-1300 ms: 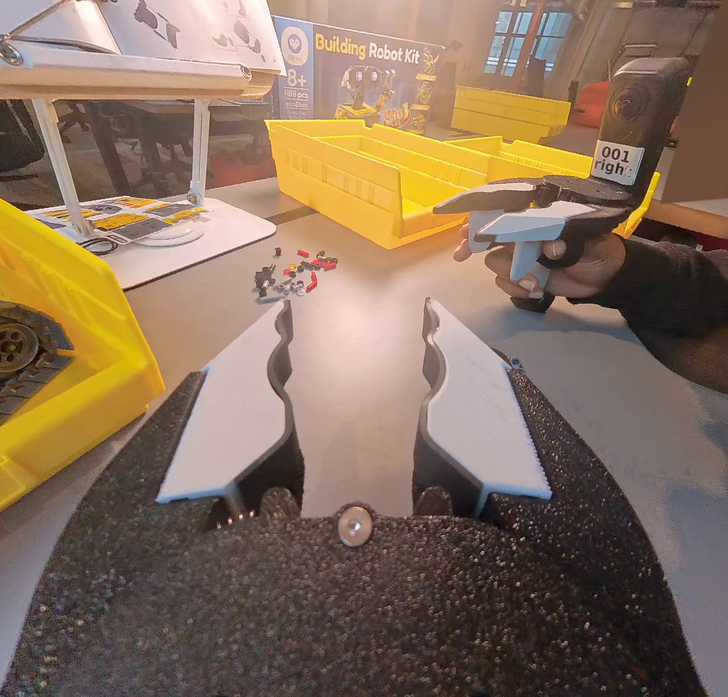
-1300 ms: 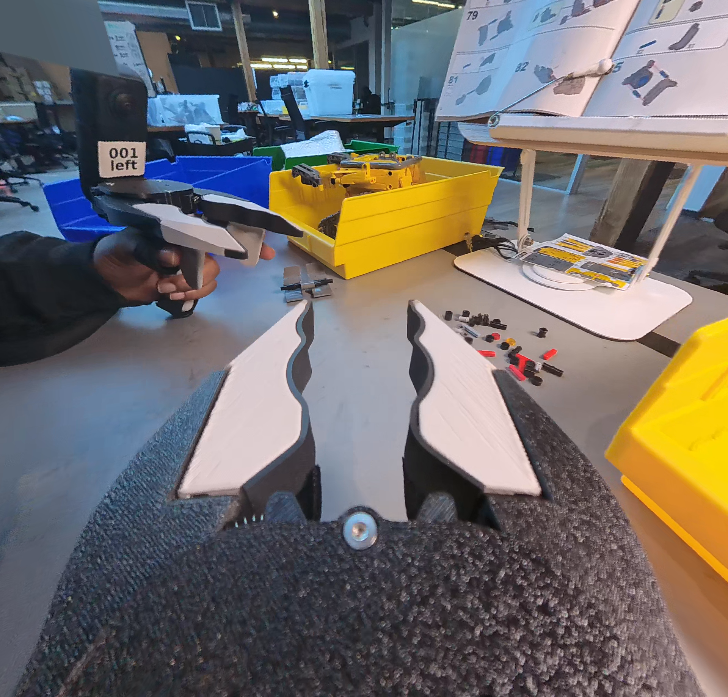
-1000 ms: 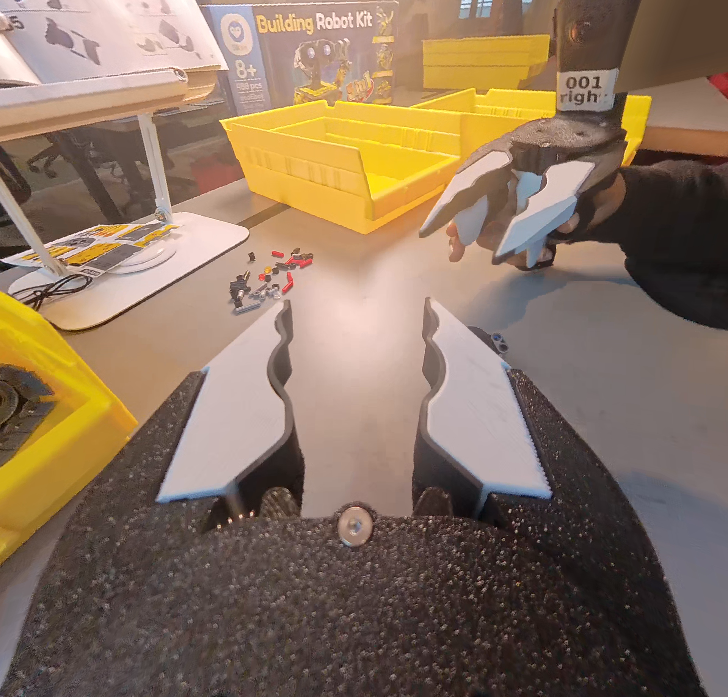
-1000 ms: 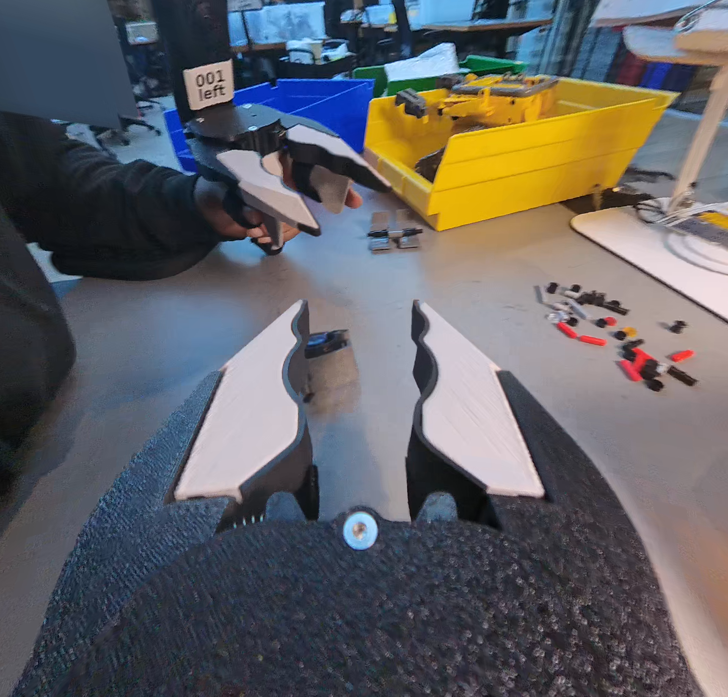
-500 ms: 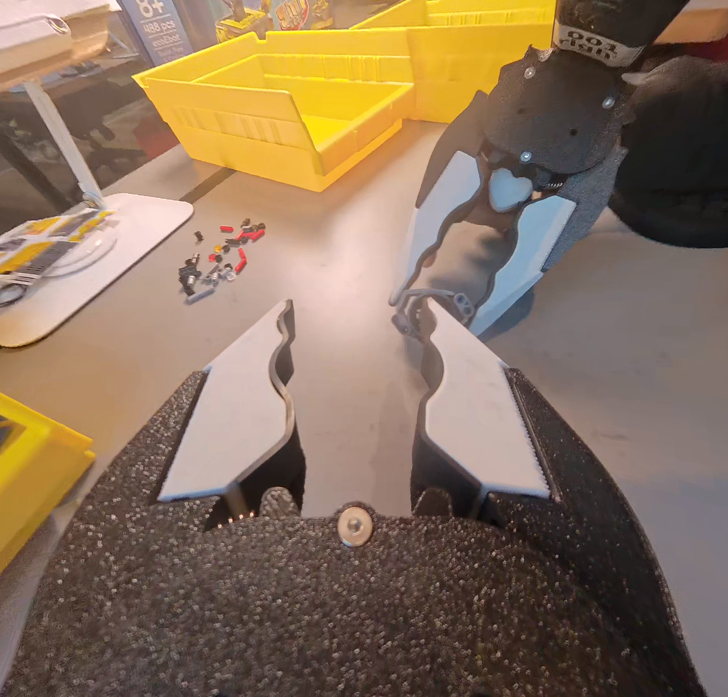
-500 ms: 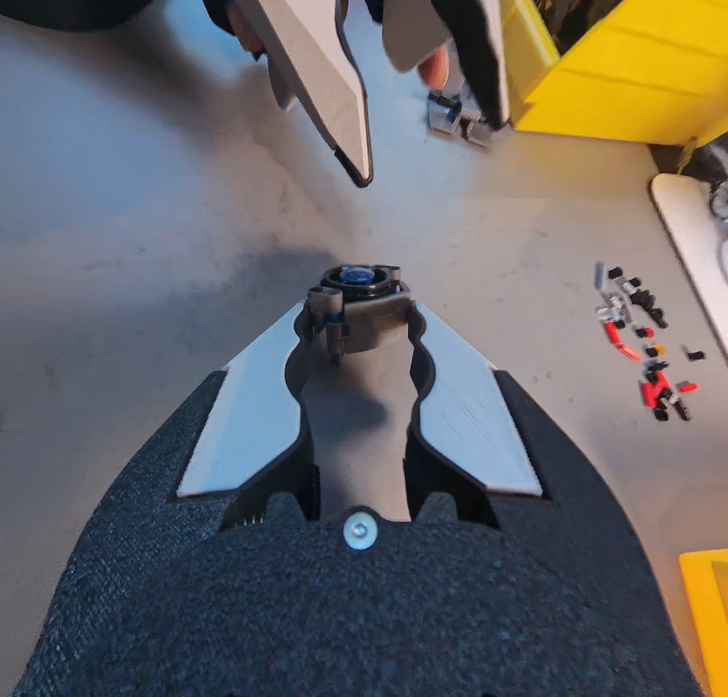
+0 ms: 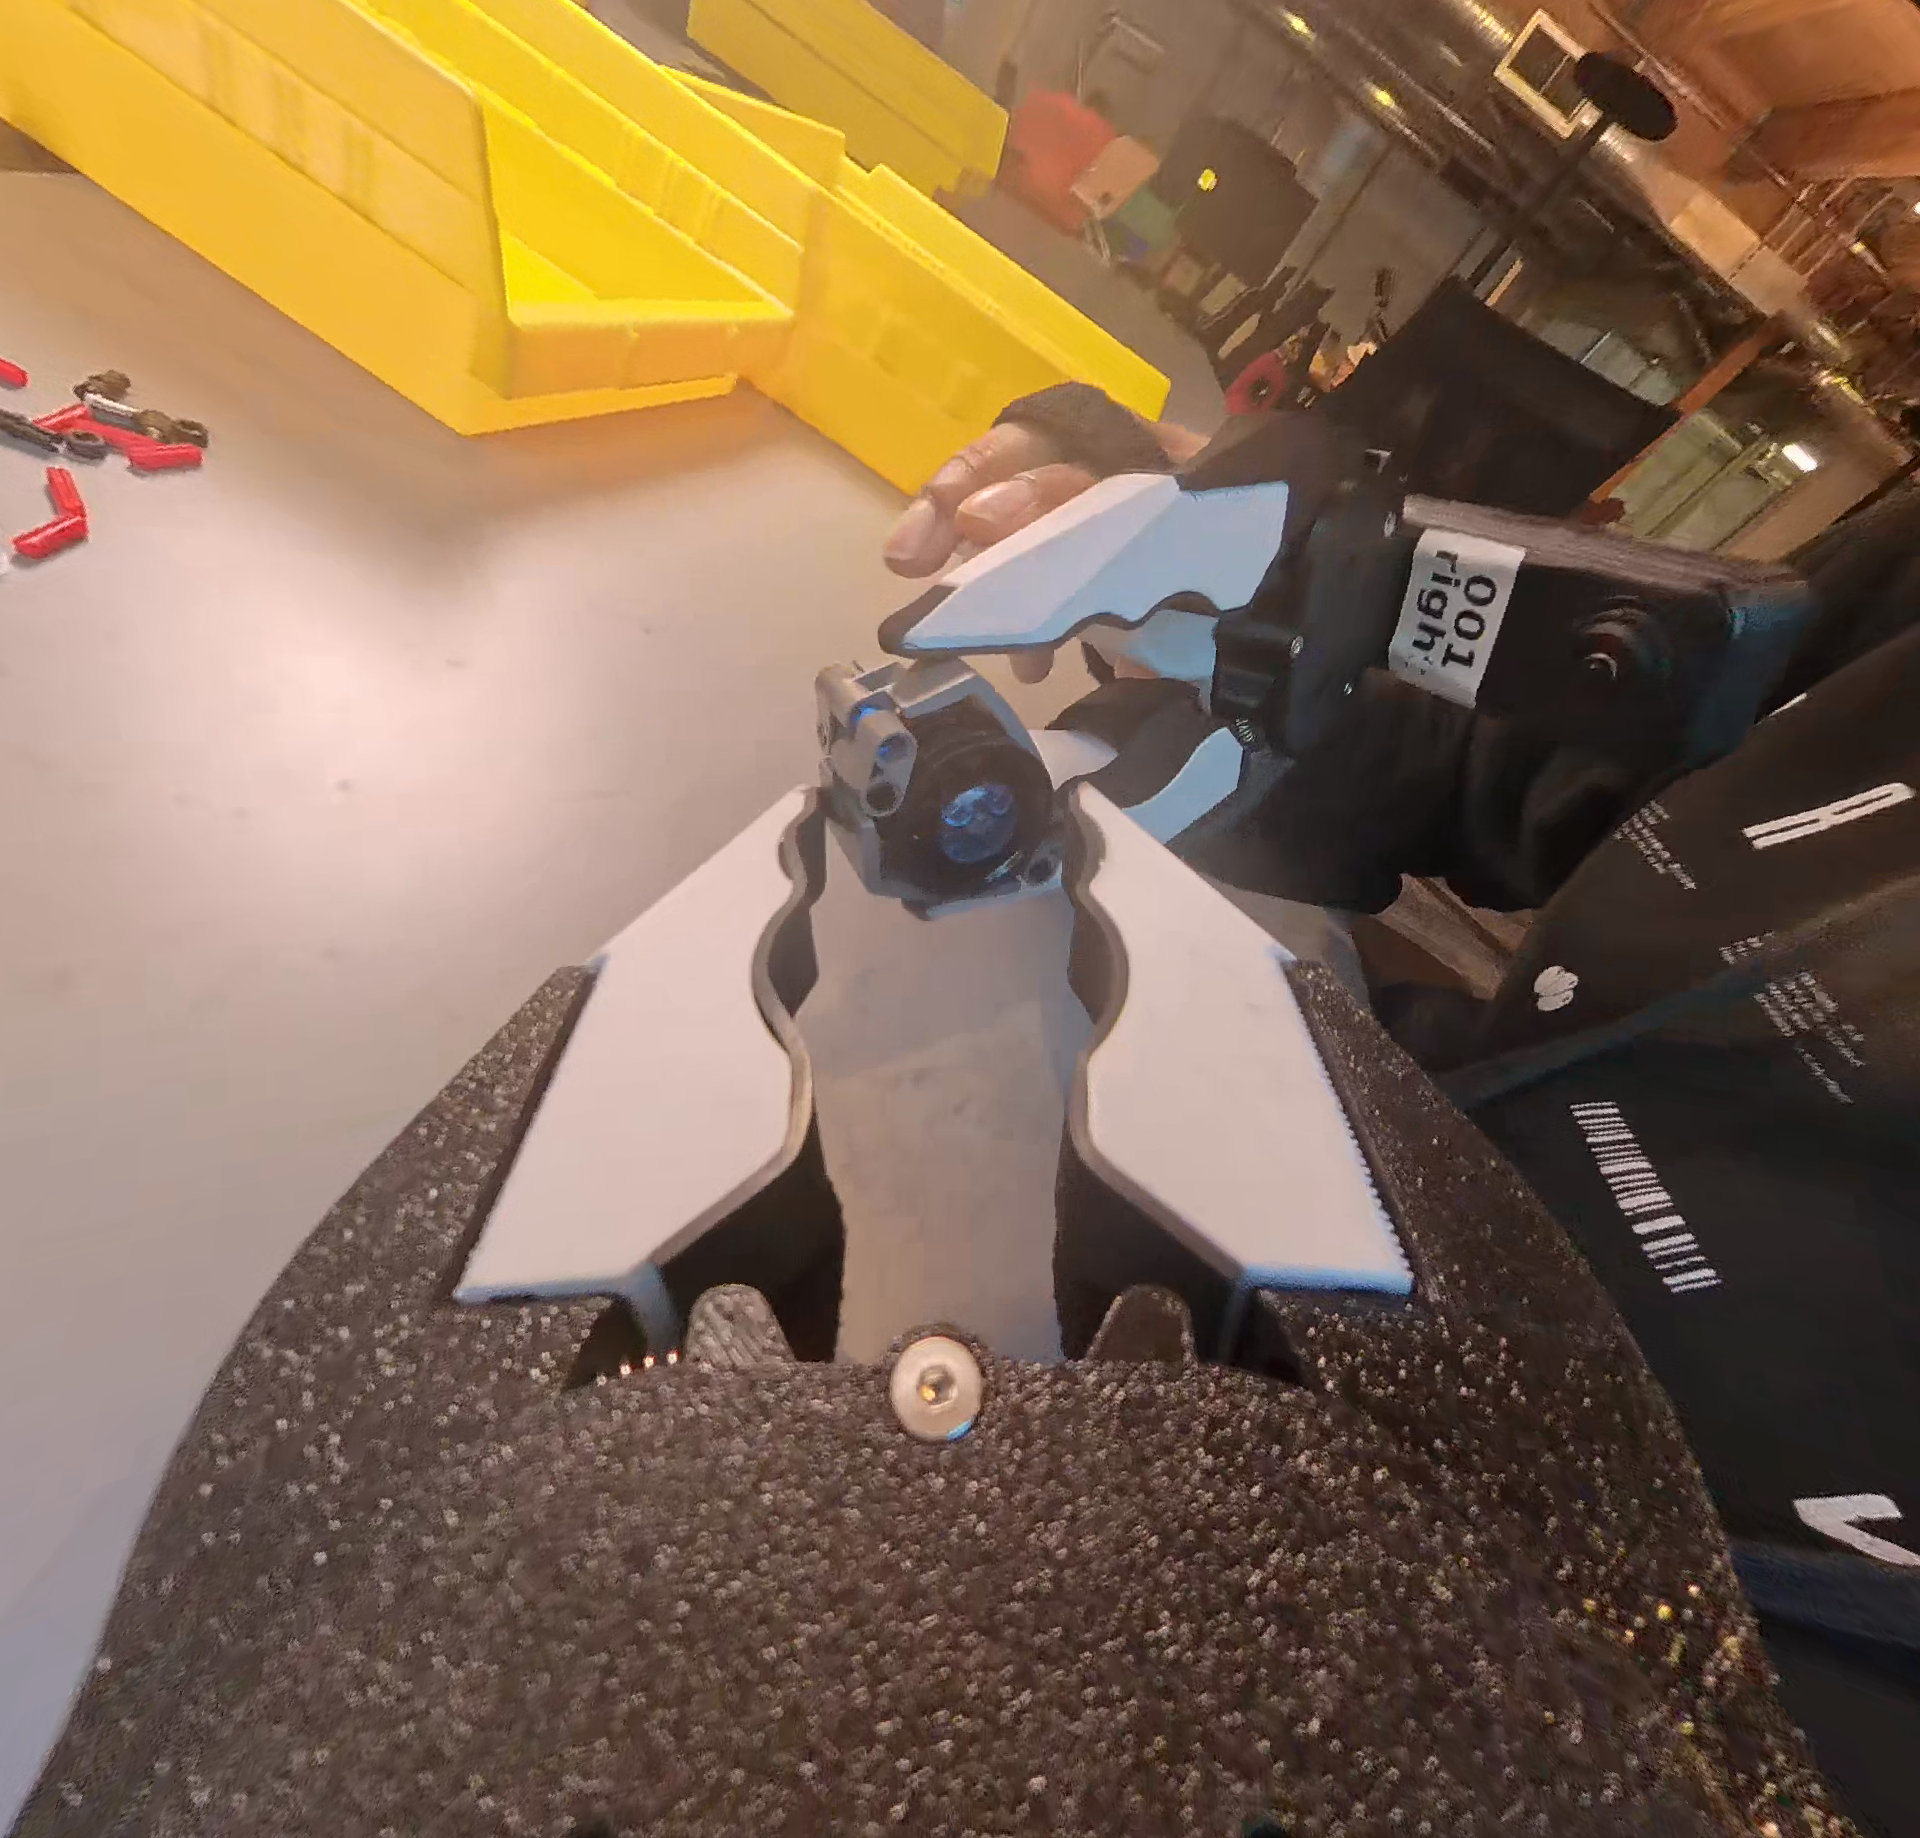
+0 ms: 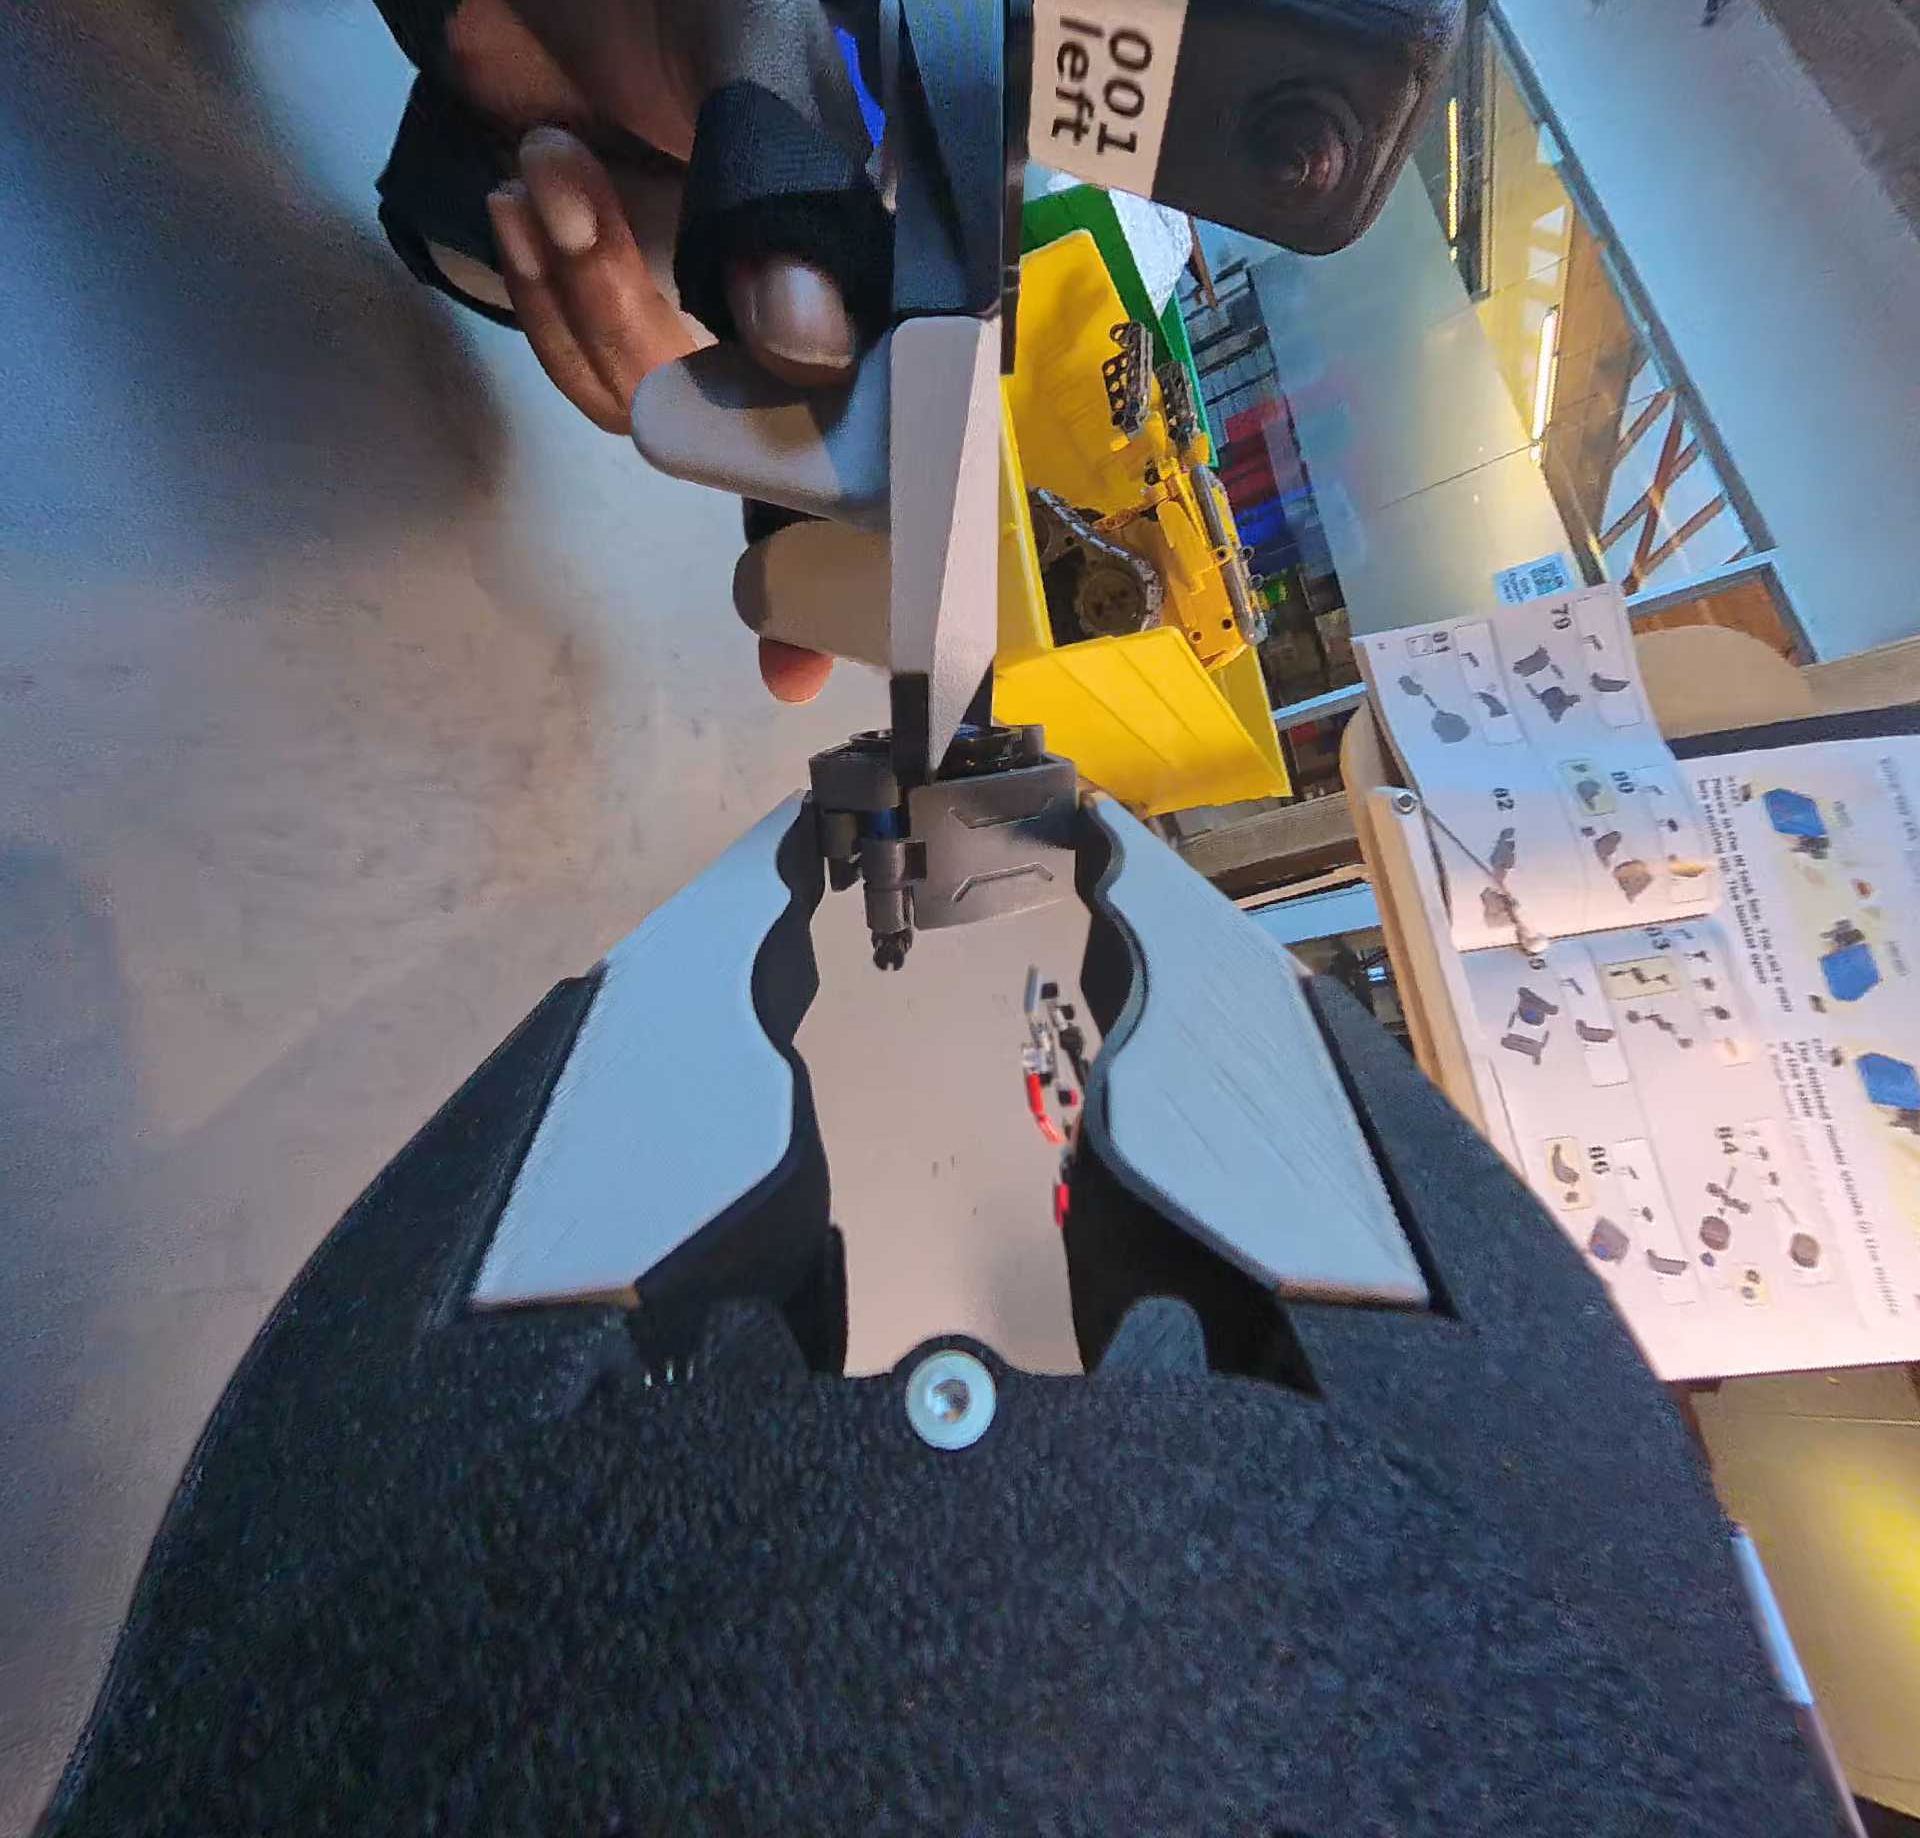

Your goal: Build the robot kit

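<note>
A small grey and black assembly (image 7: 956, 822) with a blue centre and a short pin hangs in the air above the grey table (image 7: 312, 749). My left gripper (image 7: 940, 812) has its fingertips closed against the assembly's two sides. My right gripper (image 7: 987, 708) comes in from the right and grips it from above and below. In the right wrist view the assembly (image 8: 987, 843) sits between my right gripper's (image 8: 945, 822) fingertips. There the left gripper (image 8: 920, 739) reaches down onto it from above, seen edge-on, held by a hand.
Empty yellow bins (image 7: 623, 334) stand at the far side of the table. Small red and black loose parts (image 7: 94, 438) lie to the left; they also show in the right wrist view (image 8: 1044, 1071). A yellow bin holding a yellow model (image 8: 1132, 708) and an open instruction booklet (image 8: 1621, 957) on a stand are beyond. Less than 4 cm separates the two grippers' tips.
My right gripper has lifted the assembly off the table and turned it. My left gripper has moved in, narrowed its jaws and closed on the assembly's sides.
</note>
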A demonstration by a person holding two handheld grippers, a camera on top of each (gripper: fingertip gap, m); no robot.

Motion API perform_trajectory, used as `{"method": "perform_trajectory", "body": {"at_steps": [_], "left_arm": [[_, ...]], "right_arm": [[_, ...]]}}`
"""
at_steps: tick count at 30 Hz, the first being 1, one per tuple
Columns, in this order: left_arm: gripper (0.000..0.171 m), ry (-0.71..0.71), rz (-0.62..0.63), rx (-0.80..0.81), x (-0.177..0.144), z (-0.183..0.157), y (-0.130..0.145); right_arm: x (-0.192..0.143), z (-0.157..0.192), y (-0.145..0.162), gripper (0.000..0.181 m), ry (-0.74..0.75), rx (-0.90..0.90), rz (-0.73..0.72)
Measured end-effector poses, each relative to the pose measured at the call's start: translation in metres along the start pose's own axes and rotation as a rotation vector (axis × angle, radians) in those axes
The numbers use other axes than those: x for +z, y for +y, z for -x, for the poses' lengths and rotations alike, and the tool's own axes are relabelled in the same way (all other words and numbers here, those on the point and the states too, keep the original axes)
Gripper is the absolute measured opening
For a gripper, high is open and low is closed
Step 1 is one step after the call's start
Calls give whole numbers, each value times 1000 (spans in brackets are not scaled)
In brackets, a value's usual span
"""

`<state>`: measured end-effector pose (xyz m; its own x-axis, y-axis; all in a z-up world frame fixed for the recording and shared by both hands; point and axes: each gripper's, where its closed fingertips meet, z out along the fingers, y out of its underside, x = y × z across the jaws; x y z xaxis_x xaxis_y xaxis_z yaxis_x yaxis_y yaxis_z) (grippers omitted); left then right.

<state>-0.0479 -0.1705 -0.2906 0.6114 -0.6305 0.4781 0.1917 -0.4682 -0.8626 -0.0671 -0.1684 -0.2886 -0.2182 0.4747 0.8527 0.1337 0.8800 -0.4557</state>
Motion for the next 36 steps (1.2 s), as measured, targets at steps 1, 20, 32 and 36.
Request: {"method": "perform_trajectory", "body": {"at_steps": [1, 20, 32, 36], "left_arm": [[42, 28, -15, -7, -2, -3, -3], [40, 368, -338, -29, -32, -50, -51], [38, 231, -369, 133, -30, -45, -52], [38, 193, -345, 111, -35, -35, -54]], "right_arm": [[-2, -3, -5, 48, 16, -2, -20], [-32, -44, -57, 67, -39, 699, -396], [-22, -43, -39, 28, 122, 438, -218], [-22, -37, -30, 13, 74, 418, -204]]}}
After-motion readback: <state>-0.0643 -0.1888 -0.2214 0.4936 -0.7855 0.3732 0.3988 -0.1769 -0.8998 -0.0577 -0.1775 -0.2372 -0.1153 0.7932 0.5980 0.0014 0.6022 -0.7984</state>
